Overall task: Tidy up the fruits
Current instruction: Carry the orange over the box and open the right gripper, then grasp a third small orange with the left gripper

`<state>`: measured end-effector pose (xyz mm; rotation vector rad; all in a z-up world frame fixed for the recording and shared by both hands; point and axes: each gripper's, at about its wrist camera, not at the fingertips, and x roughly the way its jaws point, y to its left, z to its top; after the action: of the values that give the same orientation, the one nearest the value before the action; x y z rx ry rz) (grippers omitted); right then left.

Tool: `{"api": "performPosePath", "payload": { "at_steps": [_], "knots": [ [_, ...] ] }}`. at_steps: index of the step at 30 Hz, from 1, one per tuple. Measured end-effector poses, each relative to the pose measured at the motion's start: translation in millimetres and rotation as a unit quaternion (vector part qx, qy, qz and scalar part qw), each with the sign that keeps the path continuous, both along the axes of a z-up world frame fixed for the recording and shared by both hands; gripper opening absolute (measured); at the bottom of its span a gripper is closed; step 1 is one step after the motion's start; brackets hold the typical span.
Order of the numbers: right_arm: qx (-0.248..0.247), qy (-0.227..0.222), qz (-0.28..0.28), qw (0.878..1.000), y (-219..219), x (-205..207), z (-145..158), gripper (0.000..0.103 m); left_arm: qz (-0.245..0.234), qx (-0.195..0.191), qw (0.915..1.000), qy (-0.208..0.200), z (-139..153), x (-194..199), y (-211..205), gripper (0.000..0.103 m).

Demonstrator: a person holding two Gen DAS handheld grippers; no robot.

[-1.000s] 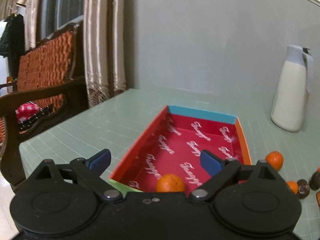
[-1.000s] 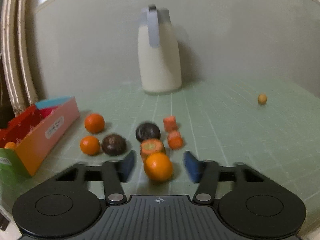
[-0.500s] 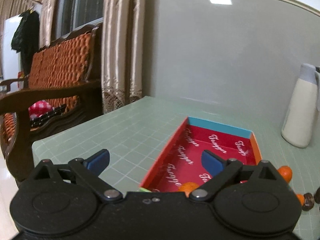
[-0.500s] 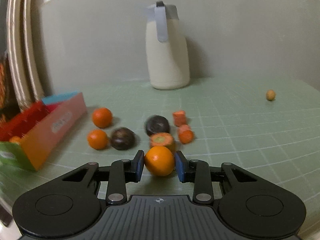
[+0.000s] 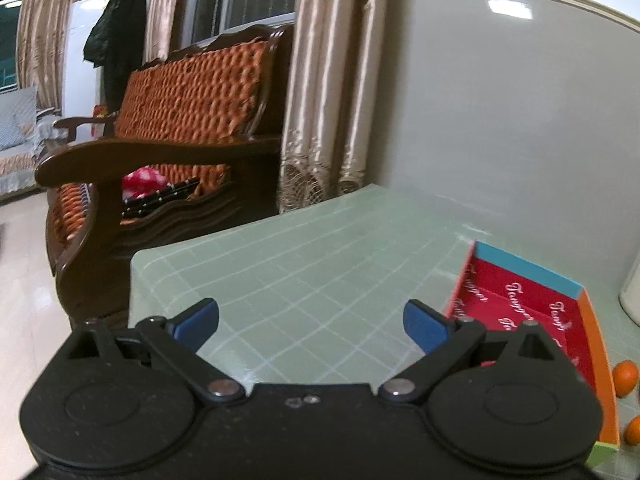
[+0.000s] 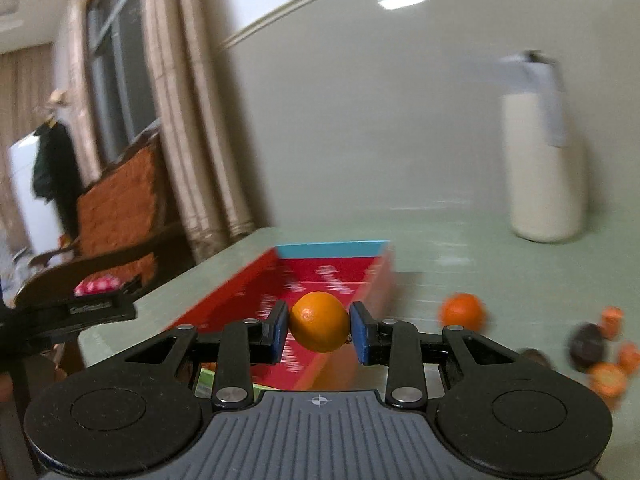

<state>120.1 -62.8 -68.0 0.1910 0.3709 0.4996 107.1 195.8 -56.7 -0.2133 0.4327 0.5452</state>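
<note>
- The right gripper (image 6: 319, 322) holds an orange (image 6: 319, 321) clamped between its blue-padded jaws, the fruit lifted off the green gridded surface (image 6: 460, 264) and hanging in front of the open red box (image 6: 256, 292).
- The red box, lined with white script lettering and edged in blue at its far end, sits on the surface near the curtain (image 6: 192, 128); the right wrist view is blurred, and what the box holds cannot be made out from it.
- The left gripper (image 5: 312, 322) hovers over a bare stretch of the surface (image 5: 304, 264), jaws wide apart and holding nothing, with the red box (image 5: 524, 308) just to its right.
- Beside the box's orange outer wall, two more oranges lie on the surface: one (image 5: 625, 376) at the frame's right edge, another (image 5: 633, 430) below it and partly cut off.
- In the right wrist view a loose orange (image 6: 462, 312) rests on the surface right of the box, and a blurred cluster of dark round fruit (image 6: 588, 346) and orange pieces (image 6: 608, 378) lies farther right.
- A cream jug (image 6: 546, 168) with a grey lid stands against the wall beyond them.
- A carved wooden sofa (image 5: 168, 136) with orange cushions stands beyond the surface's left edge.
</note>
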Motion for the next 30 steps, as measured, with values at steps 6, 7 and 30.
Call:
{"api": "performPosePath", "payload": {
  "at_steps": [6, 7, 30],
  "knots": [
    [-0.035, 0.003, 0.034, 0.999, 41, 12, -9, 0.034, 0.007, -0.014, 0.9999, -0.004, 1, -6, 10, 0.093],
    [-0.039, 0.006, 0.039, 0.998, 46, 12, -10, 0.034, 0.007, -0.014, 0.9999, -0.005, 1, -5, 11, 0.093],
    [-0.051, -0.034, -0.235, 0.97, -86, -34, -12, 0.094, -0.159, 0.055, 0.9835, -0.068, 13, 0, -95, 0.094]
  ]
}}
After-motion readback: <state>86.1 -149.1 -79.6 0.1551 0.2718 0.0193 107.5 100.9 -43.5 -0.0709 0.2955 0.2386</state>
